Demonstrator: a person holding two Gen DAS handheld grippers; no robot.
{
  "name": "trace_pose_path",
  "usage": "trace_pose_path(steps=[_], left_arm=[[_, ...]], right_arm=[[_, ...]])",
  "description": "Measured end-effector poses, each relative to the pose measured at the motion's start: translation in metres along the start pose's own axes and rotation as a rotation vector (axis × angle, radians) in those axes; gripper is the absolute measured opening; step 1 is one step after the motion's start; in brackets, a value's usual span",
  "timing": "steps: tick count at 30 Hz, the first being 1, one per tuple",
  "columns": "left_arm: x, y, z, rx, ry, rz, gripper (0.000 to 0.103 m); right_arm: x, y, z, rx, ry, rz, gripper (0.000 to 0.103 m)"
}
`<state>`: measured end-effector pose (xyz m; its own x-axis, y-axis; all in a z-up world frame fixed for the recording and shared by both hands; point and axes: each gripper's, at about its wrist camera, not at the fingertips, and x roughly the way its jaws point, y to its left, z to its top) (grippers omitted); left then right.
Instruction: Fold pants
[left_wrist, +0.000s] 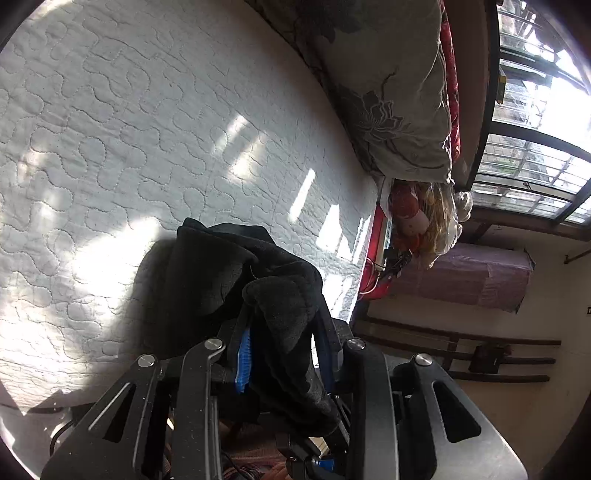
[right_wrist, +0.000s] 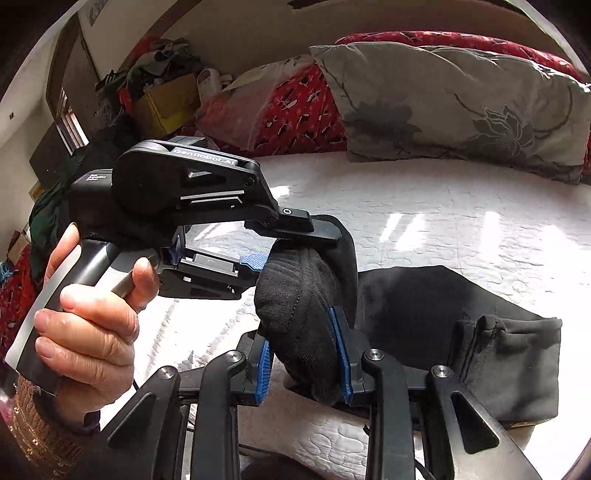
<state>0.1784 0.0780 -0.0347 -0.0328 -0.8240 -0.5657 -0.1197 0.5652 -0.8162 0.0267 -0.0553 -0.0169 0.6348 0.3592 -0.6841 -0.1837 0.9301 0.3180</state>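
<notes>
Black pants (right_wrist: 443, 317) lie partly lifted over a white quilted bed (right_wrist: 424, 206). My right gripper (right_wrist: 306, 354) is shut on a bunched black fold of them, blue pads (right_wrist: 264, 369) pressing both sides. In the same view my left gripper (right_wrist: 295, 247), held by a person's hand (right_wrist: 85, 332), clamps the same bunch from the left. The left wrist view shows my left gripper (left_wrist: 284, 347) shut on thick black cloth (left_wrist: 288, 317), with the rest of the pants (left_wrist: 207, 269) hanging down to the quilt (left_wrist: 129, 129).
A grey flowered pillow (right_wrist: 461, 107) and red patterned bedding (right_wrist: 295, 110) line the bed's far side. Boxes and clothes (right_wrist: 159, 92) pile up at the left. A window (left_wrist: 535, 110), a stuffed toy (left_wrist: 417, 221) and a purple-covered unit (left_wrist: 476, 277) lie past the bed's edge.
</notes>
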Motion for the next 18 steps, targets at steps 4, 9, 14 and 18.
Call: trace_pose_path(steps=[4,9,14,18], left_arm=[[0.050,-0.033,-0.006,0.037,0.044,0.073,0.026],[0.120,-0.057,-0.018,0.058,0.114,0.183,0.026],[0.172,-0.077,-0.032,0.125,0.127,0.384,0.026],[0.176,-0.096,-0.043,0.196,0.090,0.470,0.034]], right_arm=[[-0.022,-0.049,-0.002,0.108,-0.008,0.010,0.029],[-0.039,-0.119,-0.015,0.265,0.002,0.014,0.029],[-0.043,-0.187,-0.038,0.440,0.047,0.048,0.033],[-0.040,-0.230,-0.059,0.569,0.089,0.085,0.037]])
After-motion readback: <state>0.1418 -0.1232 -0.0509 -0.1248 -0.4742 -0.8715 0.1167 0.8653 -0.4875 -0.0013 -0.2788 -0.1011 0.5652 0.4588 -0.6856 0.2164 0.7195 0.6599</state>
